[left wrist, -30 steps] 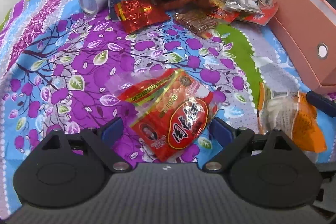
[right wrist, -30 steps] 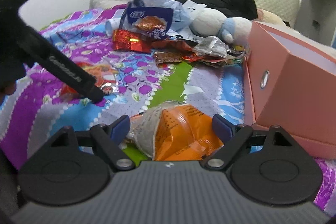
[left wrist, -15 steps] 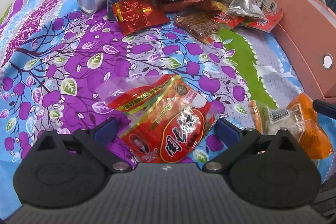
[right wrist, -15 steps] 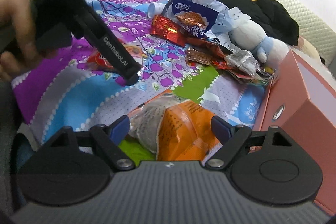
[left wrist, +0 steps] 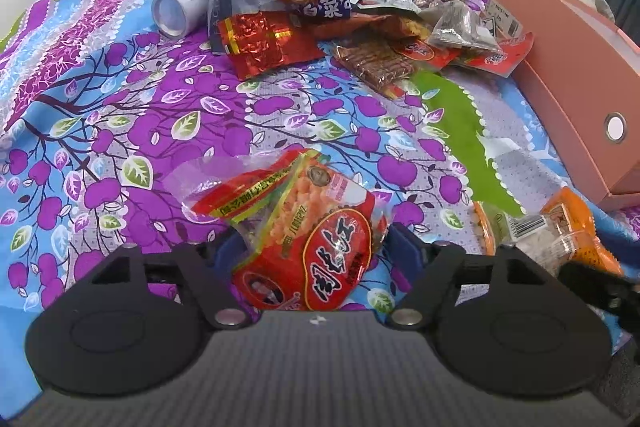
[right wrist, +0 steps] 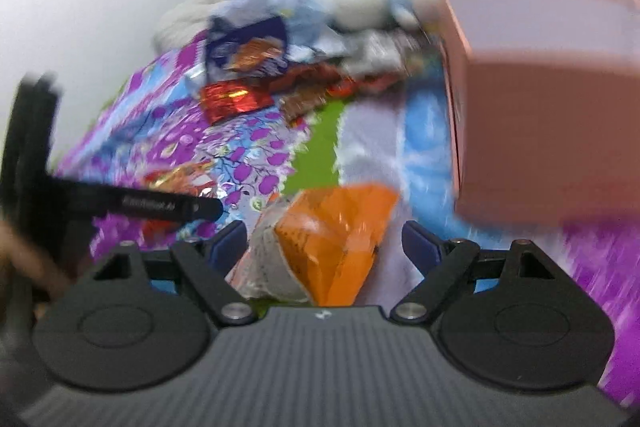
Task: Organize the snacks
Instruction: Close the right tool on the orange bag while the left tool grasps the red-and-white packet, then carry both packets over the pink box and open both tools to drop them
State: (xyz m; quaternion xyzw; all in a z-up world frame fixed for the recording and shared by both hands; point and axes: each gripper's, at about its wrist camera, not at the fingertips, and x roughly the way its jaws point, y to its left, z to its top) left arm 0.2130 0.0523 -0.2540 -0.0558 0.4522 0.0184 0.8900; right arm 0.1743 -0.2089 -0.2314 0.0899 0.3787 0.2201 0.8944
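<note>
1. Left wrist view: the left gripper (left wrist: 310,247) points down at a purple, blue and green patterned bedspread (left wrist: 132,131). A red and yellow plastic snack packet (left wrist: 304,239) lies between its two blue pads. The jaws have just been closing around the packet, and both pads sit right at its edges; whether they are pressing on it cannot be told.
2. Further ahead of this gripper lies a loose pile of foil and plastic snack wrappers (left wrist: 320,23), with a pink cardboard box (left wrist: 568,75) off to the right.
3. Right wrist view, heavily blurred: the right gripper (right wrist: 324,241) has an orange and clear crinkled snack bag (right wrist: 332,239) between its pads. The left pad is against the bag's edge, while a clear gap remains at the right pad, so the jaws stand released.
4. The pink box fills the space ahead and right of this gripper, close to the bag.
</note>
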